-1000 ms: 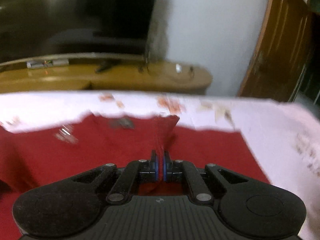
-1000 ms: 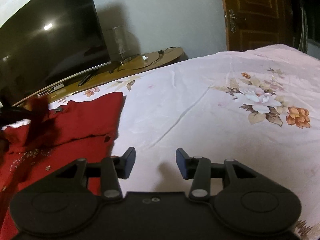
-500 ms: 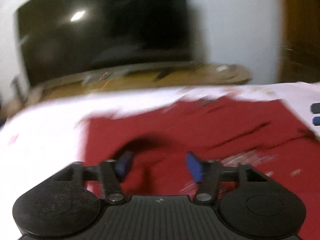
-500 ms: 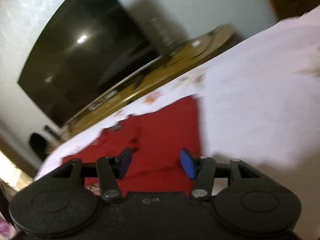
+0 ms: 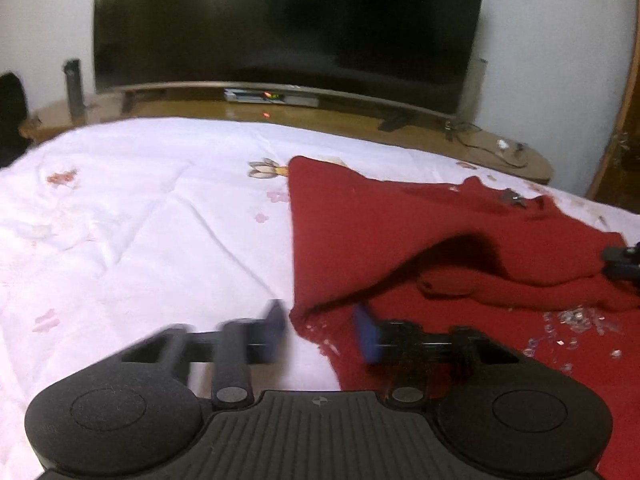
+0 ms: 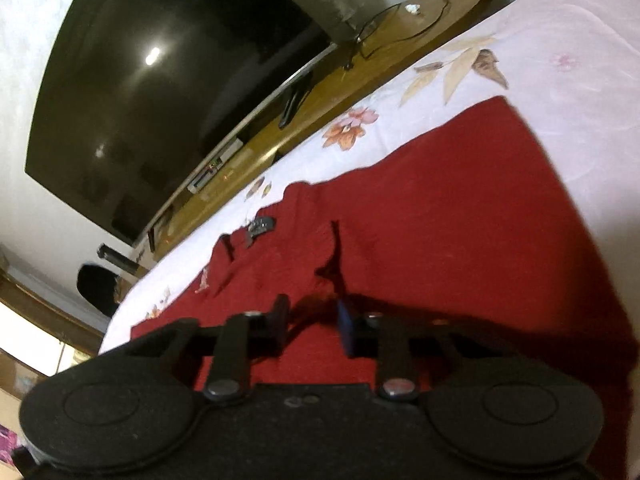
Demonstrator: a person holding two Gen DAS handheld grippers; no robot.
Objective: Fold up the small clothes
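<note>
Red garment (image 5: 400,232) on floral bedsheet (image 5: 140,220), both tongs closing

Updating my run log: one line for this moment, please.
left gripper: closing, straddling garment corner | right gripper: closing over garment | bedsheet

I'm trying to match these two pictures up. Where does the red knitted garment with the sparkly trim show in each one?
Left wrist view: the red knitted garment fills the right half, its folded edge between the left gripper fingers.
Right wrist view: it spreads across the centre and right, under the right gripper.
Shared landmark: the large black television behind the flowered white bedsheet.
</note>
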